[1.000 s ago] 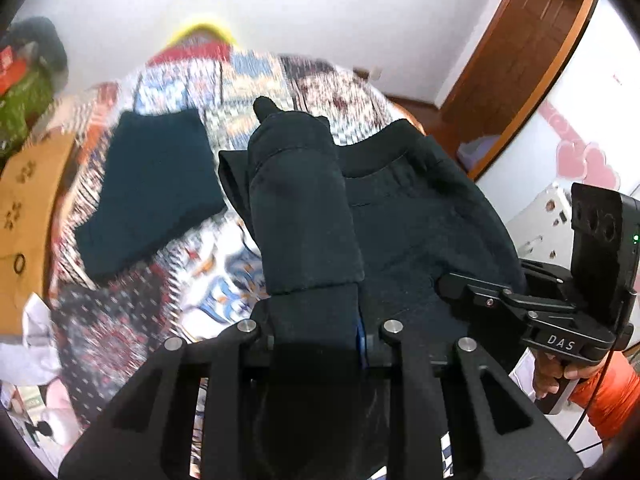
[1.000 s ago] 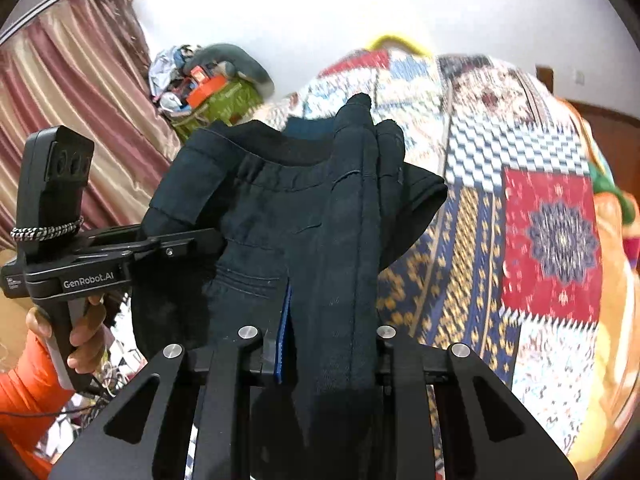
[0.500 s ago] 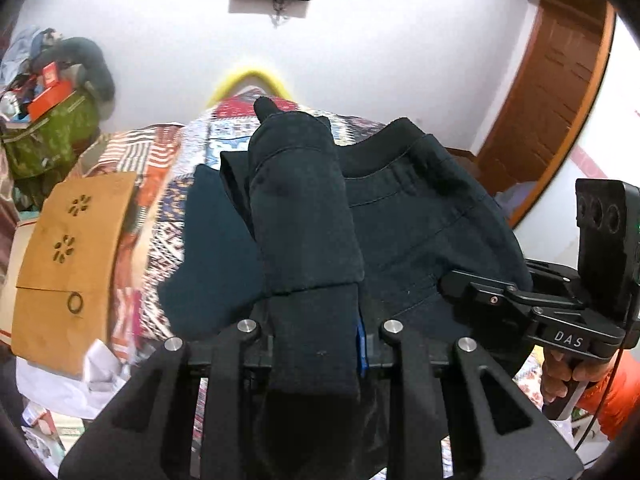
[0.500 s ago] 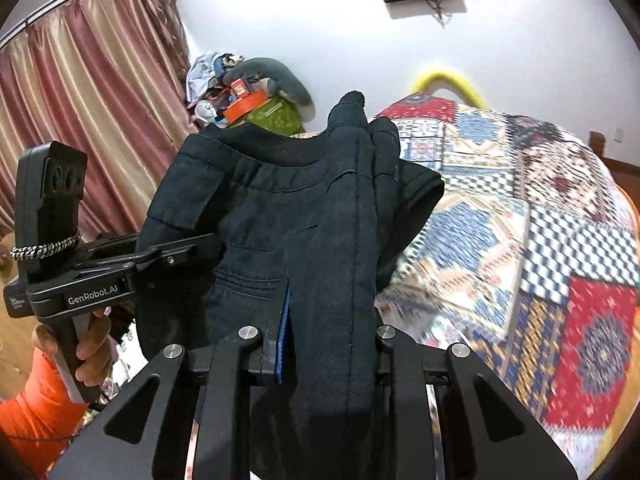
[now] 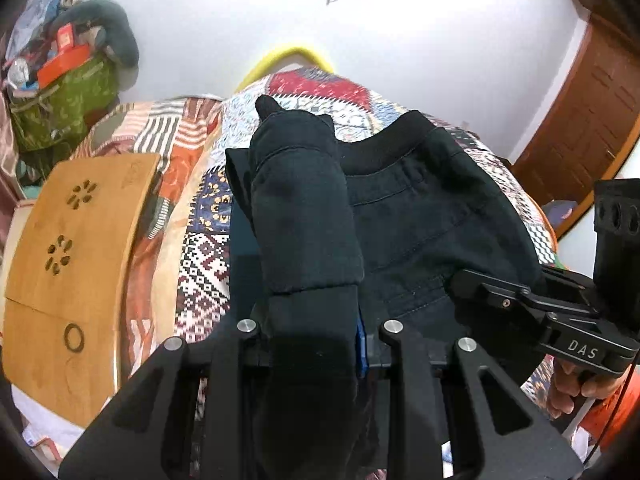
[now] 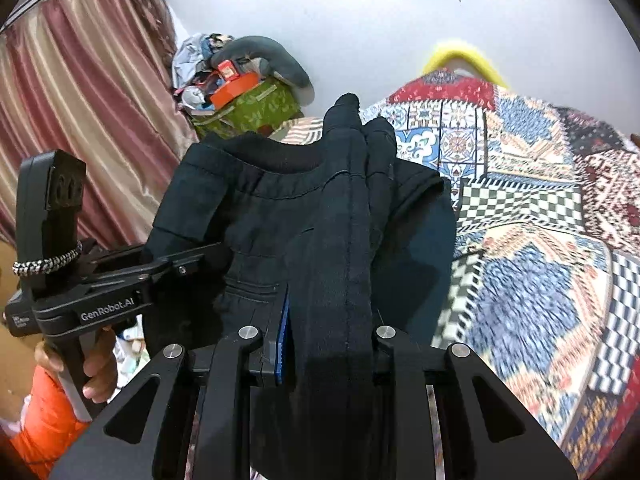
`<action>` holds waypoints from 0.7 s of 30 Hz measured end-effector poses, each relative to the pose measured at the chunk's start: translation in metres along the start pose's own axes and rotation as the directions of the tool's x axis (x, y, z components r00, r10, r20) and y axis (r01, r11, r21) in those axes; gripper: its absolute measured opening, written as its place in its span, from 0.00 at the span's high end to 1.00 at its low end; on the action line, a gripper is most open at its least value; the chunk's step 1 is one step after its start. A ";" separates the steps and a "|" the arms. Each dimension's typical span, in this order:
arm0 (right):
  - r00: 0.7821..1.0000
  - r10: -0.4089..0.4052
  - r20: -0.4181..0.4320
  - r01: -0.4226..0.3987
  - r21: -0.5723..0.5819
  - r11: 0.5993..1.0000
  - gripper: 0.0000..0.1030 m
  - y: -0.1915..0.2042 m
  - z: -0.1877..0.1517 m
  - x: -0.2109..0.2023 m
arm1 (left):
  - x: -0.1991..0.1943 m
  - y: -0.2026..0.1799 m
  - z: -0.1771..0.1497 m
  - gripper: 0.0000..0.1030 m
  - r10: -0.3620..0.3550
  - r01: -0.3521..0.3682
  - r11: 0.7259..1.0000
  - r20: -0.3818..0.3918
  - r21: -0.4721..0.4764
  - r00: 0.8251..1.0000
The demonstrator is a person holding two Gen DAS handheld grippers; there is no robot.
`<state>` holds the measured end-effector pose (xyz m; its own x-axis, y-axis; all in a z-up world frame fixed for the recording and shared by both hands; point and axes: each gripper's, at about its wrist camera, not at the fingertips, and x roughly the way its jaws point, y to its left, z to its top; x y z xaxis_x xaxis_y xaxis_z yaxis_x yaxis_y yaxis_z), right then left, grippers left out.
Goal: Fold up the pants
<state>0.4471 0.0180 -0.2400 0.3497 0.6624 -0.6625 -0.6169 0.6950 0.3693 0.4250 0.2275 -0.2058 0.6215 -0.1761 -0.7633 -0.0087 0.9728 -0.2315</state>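
Gripping a thick bunch of dark cloth each, the left gripper [image 5: 316, 320] and the right gripper [image 6: 328, 328] hold the black pants [image 5: 420, 216] up off the patchwork quilt [image 5: 200, 248], the jaws of both drawn in narrow and clamped on the fabric, with a blue pad edge showing beside the cloth at each. Between the two tools the waistband [image 6: 272, 160] and seat hang in a slack span, each tool appearing in the other's view at the side, carried by a hand [image 6: 96, 364] below an orange sleeve [image 6: 40, 412]. A second dark cloth [image 5: 244, 232] lies flat on the quilt under the hanging pants. Beyond, a wooden lap desk [image 5: 68, 264] rests at the bed's edge, and a green bag [image 6: 248, 108] piled with clutter stands by the striped curtain [image 6: 80, 112]. By the look of it the garment is mid-carry, bunched double and not yet laid down; the next move calls for lowering it level onto a bare part of the quilt, keeping both ends taut so the fold lands flat, and only then letting go
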 end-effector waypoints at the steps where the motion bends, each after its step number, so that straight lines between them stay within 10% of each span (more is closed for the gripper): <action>1: 1.000 -0.002 -0.005 0.002 0.006 1.000 0.80 -0.003 0.002 0.004 | 0.010 0.006 0.002 0.75 -0.003 0.003 1.000 -0.007 -0.008 1.000; 13: 0.984 -0.096 -0.150 0.105 0.055 0.993 0.77 -0.041 0.003 0.074 | 0.134 0.057 -0.004 0.63 -0.017 0.000 0.994 -0.161 -0.106 0.987; 21: 0.975 -0.141 -0.172 0.149 0.034 0.988 0.61 -0.055 -0.013 0.042 | 0.122 0.068 -0.017 0.44 0.008 -0.025 0.992 -0.135 -0.123 0.991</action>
<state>0.4866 0.0040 -0.2963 0.3064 0.4999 -0.8101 -0.5333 0.7950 0.2890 0.4874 0.2699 -0.3251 0.5103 -0.1867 -0.8395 -0.1202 0.9511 -0.2846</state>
